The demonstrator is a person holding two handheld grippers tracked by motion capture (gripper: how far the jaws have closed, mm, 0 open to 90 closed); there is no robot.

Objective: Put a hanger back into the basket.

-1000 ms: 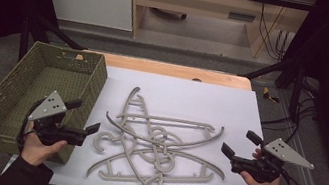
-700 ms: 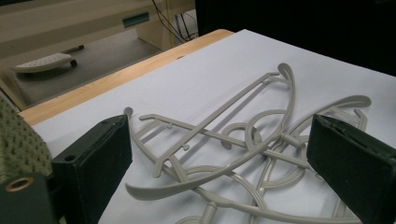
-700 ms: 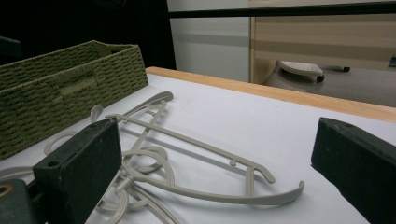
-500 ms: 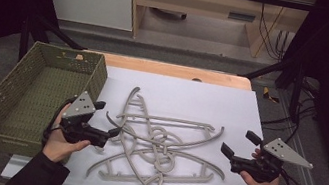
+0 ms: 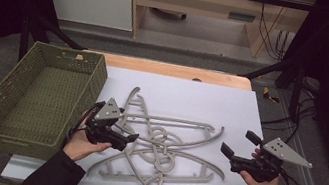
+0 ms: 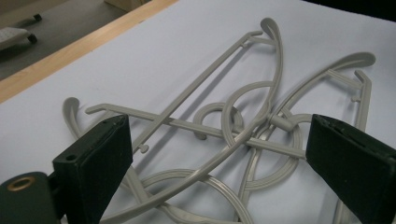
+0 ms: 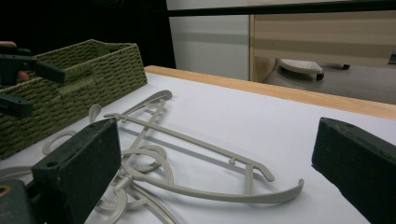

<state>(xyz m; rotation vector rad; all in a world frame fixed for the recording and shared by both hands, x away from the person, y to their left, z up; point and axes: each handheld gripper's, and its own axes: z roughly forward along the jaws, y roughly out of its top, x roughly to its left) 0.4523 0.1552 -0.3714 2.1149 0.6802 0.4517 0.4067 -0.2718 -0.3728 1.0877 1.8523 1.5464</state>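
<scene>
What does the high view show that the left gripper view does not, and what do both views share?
High view alone: the green woven basket at the table's left, both hands, the left gripper over the left side of the hanger pile and the right gripper held apart at the right, its jaws open. Left gripper view alone: a close look between its own open black jaws at how the hooks cross and loop through each other. Both share the tangled grey hangers on the white table top.
</scene>
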